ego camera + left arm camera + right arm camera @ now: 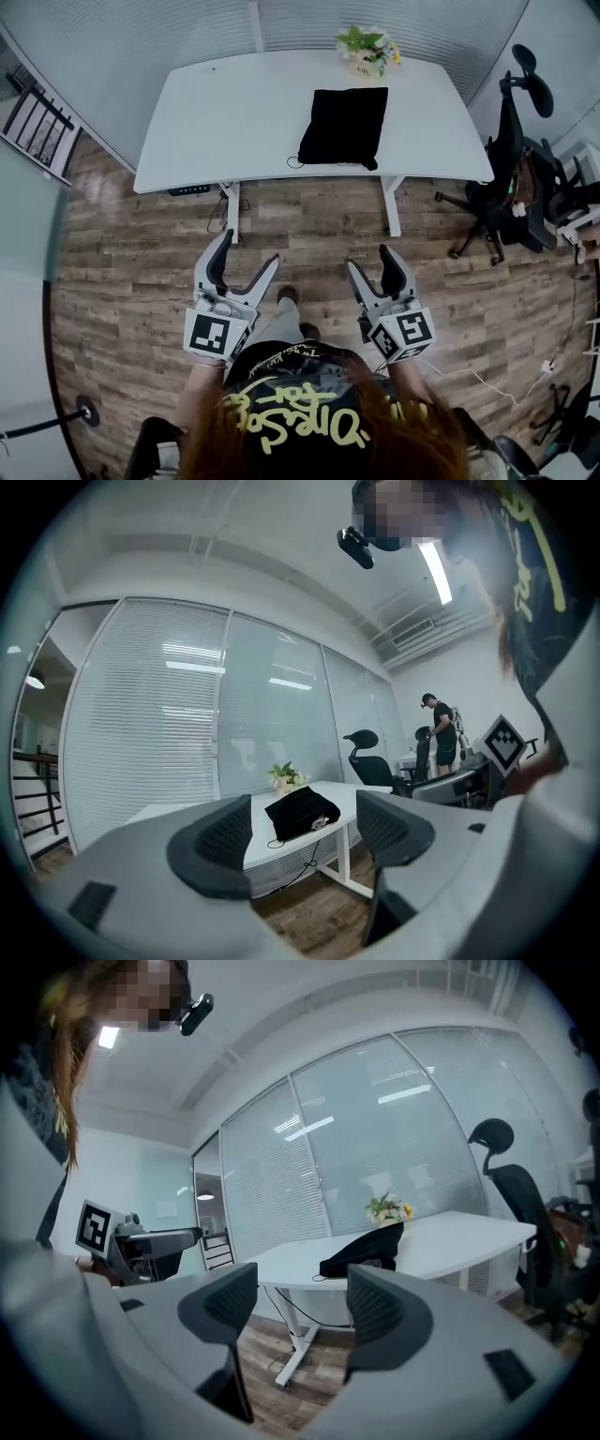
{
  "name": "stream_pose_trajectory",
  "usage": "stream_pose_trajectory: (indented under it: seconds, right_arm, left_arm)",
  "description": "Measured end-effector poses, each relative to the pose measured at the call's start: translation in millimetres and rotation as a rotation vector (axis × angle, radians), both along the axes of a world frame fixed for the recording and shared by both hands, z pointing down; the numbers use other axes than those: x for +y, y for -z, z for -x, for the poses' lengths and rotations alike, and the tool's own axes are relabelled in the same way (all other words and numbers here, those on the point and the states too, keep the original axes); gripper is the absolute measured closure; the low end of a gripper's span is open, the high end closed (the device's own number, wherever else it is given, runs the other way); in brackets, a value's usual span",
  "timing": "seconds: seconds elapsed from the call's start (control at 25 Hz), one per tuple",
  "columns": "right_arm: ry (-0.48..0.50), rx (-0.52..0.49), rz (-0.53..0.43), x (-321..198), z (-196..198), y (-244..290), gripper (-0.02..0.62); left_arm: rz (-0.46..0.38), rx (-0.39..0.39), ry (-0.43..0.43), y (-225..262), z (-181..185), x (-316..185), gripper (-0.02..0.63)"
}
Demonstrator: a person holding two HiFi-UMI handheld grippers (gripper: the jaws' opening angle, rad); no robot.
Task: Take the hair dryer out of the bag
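Jaws apart: left gripper, right gripper | bag near table front edge

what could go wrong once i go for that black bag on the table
1. The black bag is limp cloth lying near the front edge of the table. A one-sided pull could drag it off instead of opening it.
2. The flowers stand just behind it, so a push on the bag might tip them.
3. Its loose cord may snag a jaw.
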State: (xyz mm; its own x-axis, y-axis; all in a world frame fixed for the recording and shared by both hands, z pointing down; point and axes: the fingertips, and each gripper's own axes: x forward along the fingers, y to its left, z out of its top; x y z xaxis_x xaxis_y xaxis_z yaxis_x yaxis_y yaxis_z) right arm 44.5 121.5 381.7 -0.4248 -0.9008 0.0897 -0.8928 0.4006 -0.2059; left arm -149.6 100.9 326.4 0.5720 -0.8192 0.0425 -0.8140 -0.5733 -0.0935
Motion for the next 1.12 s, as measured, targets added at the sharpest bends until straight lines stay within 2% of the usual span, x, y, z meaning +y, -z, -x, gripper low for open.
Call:
stream_pose_trajectory:
  seconds: [0.08,0.2,0.4,0.52,0.64,0.8,1.12]
  right_arm:
    - [0.013,-0.012,0.007,-5,6,-4,0.313]
    - [0.021,-0.003,0.006,-18,10,-5,0.313]
    - [-0.02,0.034,-0.019,-37,-1,-1,0.313]
    - [-0.047,0.058,0.003,-51,-15,-3,0.313]
    - [-0.072,0.065,-0.02,-70,-25,-3,0.313]
    - [-0.089,0.06,-0.023,-96,-25,-3,0.313]
    - [-0.105,0.118,-0.03,-154,-26,1,0.313]
  left_arm:
    - [0.033,-0.012,0.014,-6,6,-3,0.264]
    - [0.026,-0.01,0.022,-3,9,-16,0.264]
    - [0.017,-0.041,-0.02,-13,-1,-44,0.264]
    - [-0.007,-0.03,-0.042,-7,-14,-65,0.264]
    - [-0.025,-0.024,-0.066,-3,-23,-87,0.264]
    - [-0.028,-0.02,-0.078,-8,-25,-117,0.264]
    - [-0.021,-0.019,-0.124,-7,-35,-186,0.265]
